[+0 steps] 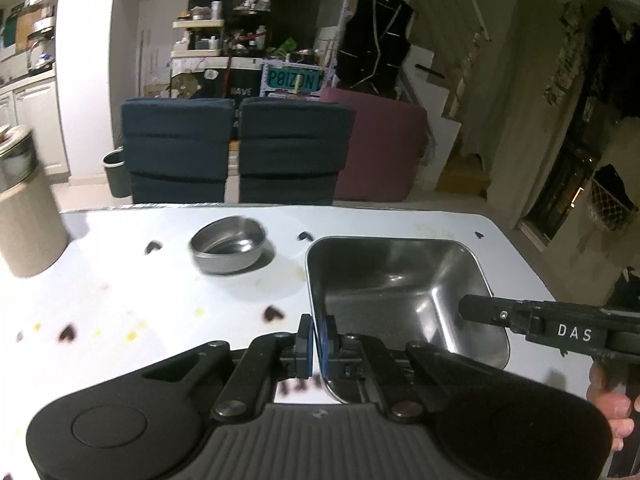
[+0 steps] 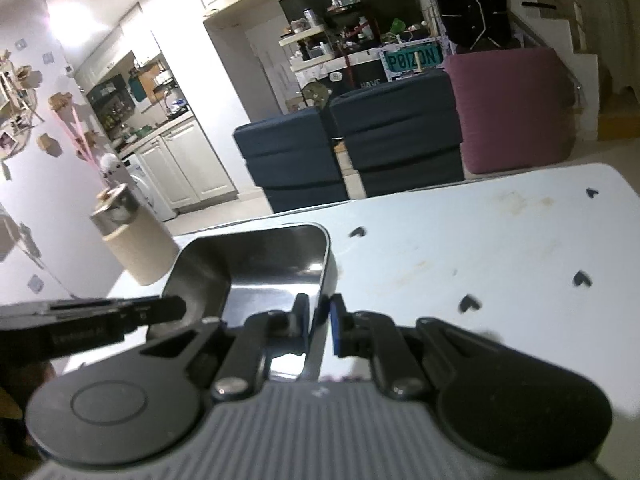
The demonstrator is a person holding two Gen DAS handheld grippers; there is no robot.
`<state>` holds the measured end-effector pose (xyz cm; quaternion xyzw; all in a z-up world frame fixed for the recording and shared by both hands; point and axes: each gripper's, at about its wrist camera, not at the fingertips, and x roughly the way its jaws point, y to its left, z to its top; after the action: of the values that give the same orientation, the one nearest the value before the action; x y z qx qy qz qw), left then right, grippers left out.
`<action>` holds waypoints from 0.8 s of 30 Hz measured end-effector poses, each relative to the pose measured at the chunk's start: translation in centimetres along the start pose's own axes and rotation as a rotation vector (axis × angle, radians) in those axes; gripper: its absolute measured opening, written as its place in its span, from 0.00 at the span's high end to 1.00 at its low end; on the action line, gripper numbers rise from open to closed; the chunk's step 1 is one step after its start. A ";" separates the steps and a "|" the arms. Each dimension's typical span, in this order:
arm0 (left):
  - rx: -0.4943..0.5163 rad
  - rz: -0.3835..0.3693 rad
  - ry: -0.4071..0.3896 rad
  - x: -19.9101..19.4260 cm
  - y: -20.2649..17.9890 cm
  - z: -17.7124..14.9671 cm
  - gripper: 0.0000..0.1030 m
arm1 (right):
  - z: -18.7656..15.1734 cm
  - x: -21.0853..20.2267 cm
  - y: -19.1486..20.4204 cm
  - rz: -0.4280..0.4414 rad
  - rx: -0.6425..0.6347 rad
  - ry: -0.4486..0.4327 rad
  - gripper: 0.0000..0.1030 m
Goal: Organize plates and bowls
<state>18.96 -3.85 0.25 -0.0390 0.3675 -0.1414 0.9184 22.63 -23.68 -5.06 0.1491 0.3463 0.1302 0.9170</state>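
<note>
A rectangular steel pan (image 1: 400,280) is held over the white table (image 1: 120,288) by both grippers. My left gripper (image 1: 318,334) is shut on the pan's left rim, blue pads pressed on the thin wall. From the right, my right gripper (image 1: 472,312) reaches onto the opposite rim. In the right wrist view the pan (image 2: 272,276) is empty; my right gripper (image 2: 320,318) is shut on its right wall, and the left gripper (image 2: 172,306) comes in from the left. A round steel bowl (image 1: 230,244) stands empty on the table, left of the pan.
A beige bin (image 1: 24,216) stands off the table's left edge. Two dark blue chairs (image 1: 236,148) and a pink pouf (image 1: 380,148) sit behind the far edge. Dark heart marks (image 2: 468,303) dot the tabletop (image 2: 480,240). A hand (image 1: 612,400) holds the right gripper.
</note>
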 end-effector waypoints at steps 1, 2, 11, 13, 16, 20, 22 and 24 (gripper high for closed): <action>-0.005 0.004 -0.001 -0.5 0.5 -0.4 0.96 | -0.3 0.0 0.5 0.008 0.001 0.005 0.87; -0.011 0.009 -0.004 -0.9 1.1 -0.8 0.96 | -0.5 0.1 0.8 0.014 0.002 0.011 0.87; -0.054 0.074 -0.004 -3.6 5.7 -3.3 0.97 | -3.2 2.1 5.1 0.056 -0.047 0.090 0.87; -0.057 0.092 -0.003 -4.1 6.6 -3.8 0.97 | -3.3 2.9 6.0 0.066 -0.064 0.114 0.87; -0.066 0.121 0.003 -4.7 8.1 -4.7 0.97 | -3.5 4.1 7.3 0.081 -0.079 0.144 0.88; -0.072 0.160 0.022 -5.0 9.9 -5.6 0.97 | -4.1 5.8 9.1 0.098 -0.095 0.193 0.87; -0.075 0.174 0.027 -5.2 10.9 -6.3 0.97 | -4.3 6.6 9.8 0.102 -0.104 0.216 0.87; -0.084 0.186 0.032 -5.5 11.9 -6.6 0.97 | -4.6 7.8 10.6 0.107 -0.113 0.239 0.87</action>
<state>13.38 9.33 -3.00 -0.0408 0.3897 -0.0405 0.9191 23.75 -10.43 -9.11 0.0991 0.4366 0.2149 0.8680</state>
